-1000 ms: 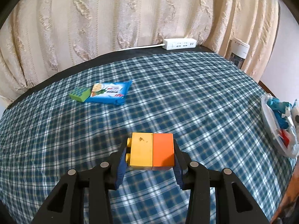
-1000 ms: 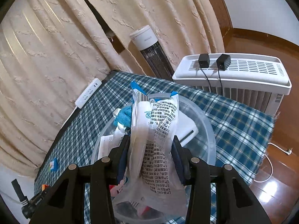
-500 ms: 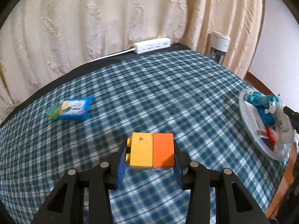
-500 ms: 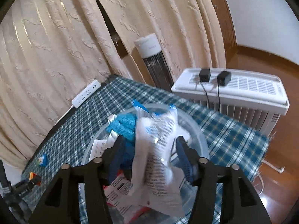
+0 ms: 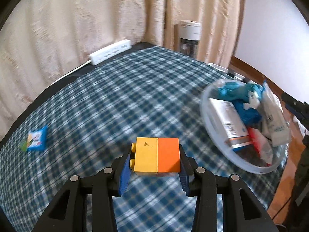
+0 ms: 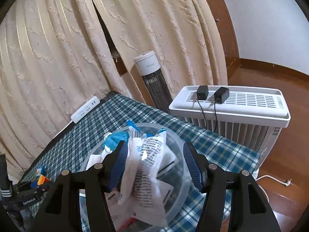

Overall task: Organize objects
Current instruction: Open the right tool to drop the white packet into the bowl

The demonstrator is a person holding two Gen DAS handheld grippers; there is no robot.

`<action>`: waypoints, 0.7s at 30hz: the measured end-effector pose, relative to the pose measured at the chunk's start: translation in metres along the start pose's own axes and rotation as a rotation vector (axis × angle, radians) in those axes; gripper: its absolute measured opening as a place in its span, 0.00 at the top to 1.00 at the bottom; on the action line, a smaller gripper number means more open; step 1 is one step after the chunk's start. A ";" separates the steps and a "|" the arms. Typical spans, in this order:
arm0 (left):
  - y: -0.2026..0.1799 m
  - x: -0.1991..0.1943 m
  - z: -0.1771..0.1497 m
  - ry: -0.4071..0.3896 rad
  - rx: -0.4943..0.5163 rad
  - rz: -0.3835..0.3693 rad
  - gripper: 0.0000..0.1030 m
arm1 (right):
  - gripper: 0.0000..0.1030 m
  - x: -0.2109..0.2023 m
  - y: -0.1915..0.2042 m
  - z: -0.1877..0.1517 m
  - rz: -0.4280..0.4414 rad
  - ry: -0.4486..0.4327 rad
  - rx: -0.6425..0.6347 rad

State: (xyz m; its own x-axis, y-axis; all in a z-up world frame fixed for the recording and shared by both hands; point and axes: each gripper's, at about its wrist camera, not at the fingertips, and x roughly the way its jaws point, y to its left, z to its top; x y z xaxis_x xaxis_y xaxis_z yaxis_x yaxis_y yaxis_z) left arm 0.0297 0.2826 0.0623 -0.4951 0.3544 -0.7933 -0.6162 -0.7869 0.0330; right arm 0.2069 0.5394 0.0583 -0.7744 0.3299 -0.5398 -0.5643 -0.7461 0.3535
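My left gripper [image 5: 153, 166] is shut on a yellow and orange toy block [image 5: 157, 155] and holds it above the blue plaid cloth [image 5: 119, 100]. A clear plastic bowl [image 5: 212, 123] with packets, a box and a blue cloth stands at the right. My right gripper [image 6: 155, 166] is open over that bowl [image 6: 181, 141]. A white printed packet [image 6: 146, 164] lies in the bowl between the spread fingers, free of them. The left gripper and the block [image 6: 42, 179] show at the lower left of the right wrist view.
A blue snack packet [image 5: 36, 142] lies at the far left on the cloth. A white power strip [image 5: 110, 52] lies at the table's back edge by the curtains. A tower fan [image 6: 152, 81] and a white heater [image 6: 231, 108] stand beyond the table.
My right gripper has opened and let go of the white packet, which now rests in the bowl. My left gripper has swung right with the block, bringing the bowl nearer.
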 end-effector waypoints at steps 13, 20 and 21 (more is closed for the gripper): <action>-0.071 0.020 0.017 0.013 0.149 -0.087 0.56 | 0.41 -0.003 -0.010 0.001 0.022 0.000 0.016; -0.092 0.026 0.023 0.018 0.198 -0.116 0.56 | 0.41 0.001 -0.011 0.002 0.022 0.004 0.021; -0.095 0.026 0.023 0.019 0.205 -0.121 0.56 | 0.41 0.001 -0.012 0.002 0.022 0.003 0.022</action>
State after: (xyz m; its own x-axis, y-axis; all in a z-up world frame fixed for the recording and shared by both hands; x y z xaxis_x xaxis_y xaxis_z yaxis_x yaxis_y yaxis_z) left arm 0.0614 0.3783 0.0525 -0.4000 0.4288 -0.8101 -0.7827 -0.6196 0.0585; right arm 0.2123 0.5494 0.0551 -0.7859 0.3115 -0.5342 -0.5533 -0.7400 0.3825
